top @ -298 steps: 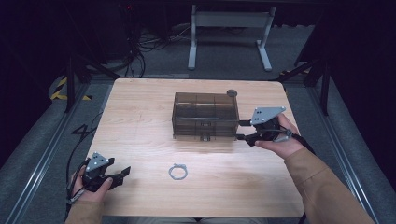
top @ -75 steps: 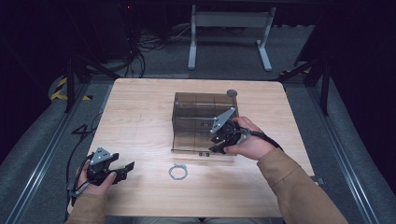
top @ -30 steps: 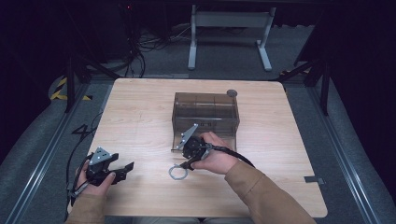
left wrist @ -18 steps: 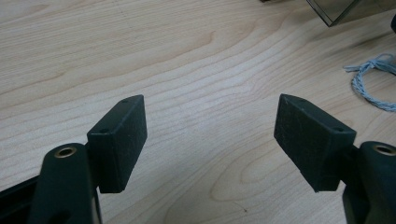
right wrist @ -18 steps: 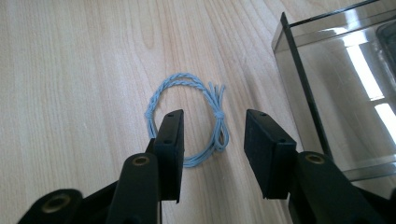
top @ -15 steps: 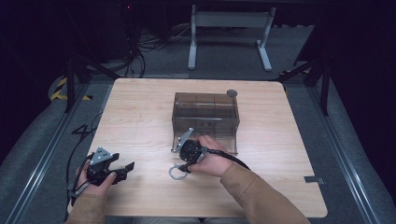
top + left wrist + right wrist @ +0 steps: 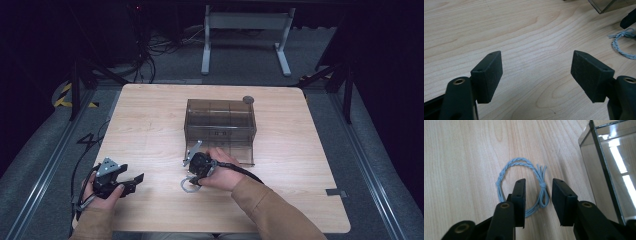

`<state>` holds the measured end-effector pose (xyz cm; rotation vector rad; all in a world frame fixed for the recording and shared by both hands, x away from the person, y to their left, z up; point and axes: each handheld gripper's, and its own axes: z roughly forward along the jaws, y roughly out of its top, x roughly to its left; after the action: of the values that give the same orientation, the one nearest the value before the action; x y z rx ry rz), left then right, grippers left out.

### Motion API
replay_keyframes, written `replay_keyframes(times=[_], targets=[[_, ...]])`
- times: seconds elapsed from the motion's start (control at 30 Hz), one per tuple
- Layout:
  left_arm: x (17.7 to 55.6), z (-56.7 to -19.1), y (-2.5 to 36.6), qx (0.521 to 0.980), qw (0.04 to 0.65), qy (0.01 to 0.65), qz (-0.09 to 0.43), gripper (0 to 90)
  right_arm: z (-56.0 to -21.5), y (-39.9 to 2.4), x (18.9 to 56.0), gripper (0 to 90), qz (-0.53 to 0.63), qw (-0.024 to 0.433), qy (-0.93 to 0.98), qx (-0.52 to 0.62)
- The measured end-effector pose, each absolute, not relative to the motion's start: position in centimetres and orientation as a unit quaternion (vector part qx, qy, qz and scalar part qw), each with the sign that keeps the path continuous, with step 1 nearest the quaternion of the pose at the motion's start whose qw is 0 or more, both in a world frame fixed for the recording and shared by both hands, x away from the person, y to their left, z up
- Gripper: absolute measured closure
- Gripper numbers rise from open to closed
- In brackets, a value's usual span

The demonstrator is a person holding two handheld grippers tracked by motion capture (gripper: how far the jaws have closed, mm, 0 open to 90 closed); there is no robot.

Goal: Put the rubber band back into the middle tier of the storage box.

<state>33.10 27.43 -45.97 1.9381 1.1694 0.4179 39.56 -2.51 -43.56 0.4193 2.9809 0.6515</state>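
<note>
The right gripper (image 7: 537,195) hangs low over a loop of blue cord (image 7: 524,187) on the counter (image 7: 150,125), its fingers (image 7: 520,195) parted and straddling the knotted side (not yet pinching it), just beside a smoky clear box (image 7: 220,127). The left gripper (image 7: 131,180) rests near the counter's front edge, fingers spread wide.

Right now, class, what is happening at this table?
A person holds a hand-held gripper in each hand at a wooden table. The right hand-held gripper is lowered over a loop of blue braided cord, its jaws open on either side of the knotted part, not yet closed. The left hand-held gripper waits open near the table's front-left edge. A smoky clear plastic box stands just beyond the cord.
</note>
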Motion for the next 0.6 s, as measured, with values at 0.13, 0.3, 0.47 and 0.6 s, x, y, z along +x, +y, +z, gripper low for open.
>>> replay_keyframes(times=[0.13,0.3,0.47,0.6], targets=[[33.12,-45.99,27.43,0.769,0.408,0.463,0.167,26.5,-43.76,-2.33,39.65,72.9,0.203,0.049,0.970,0.125],[33.13,-45.99,27.44,0.769,0.408,0.463,0.167,26.5,-43.95,-2.17,39.71,83.4,0.197,0.051,0.973,0.111],[33.13,-45.99,27.40,0.769,0.408,0.464,0.167,26.5,-43.87,-2.04,39.58,86.0,0.190,0.047,0.974,0.116],[33.13,-45.98,27.41,0.769,0.408,0.464,0.167,26.5,-43.86,-2.03,39.55,86.2,0.189,0.045,0.974,0.120]])
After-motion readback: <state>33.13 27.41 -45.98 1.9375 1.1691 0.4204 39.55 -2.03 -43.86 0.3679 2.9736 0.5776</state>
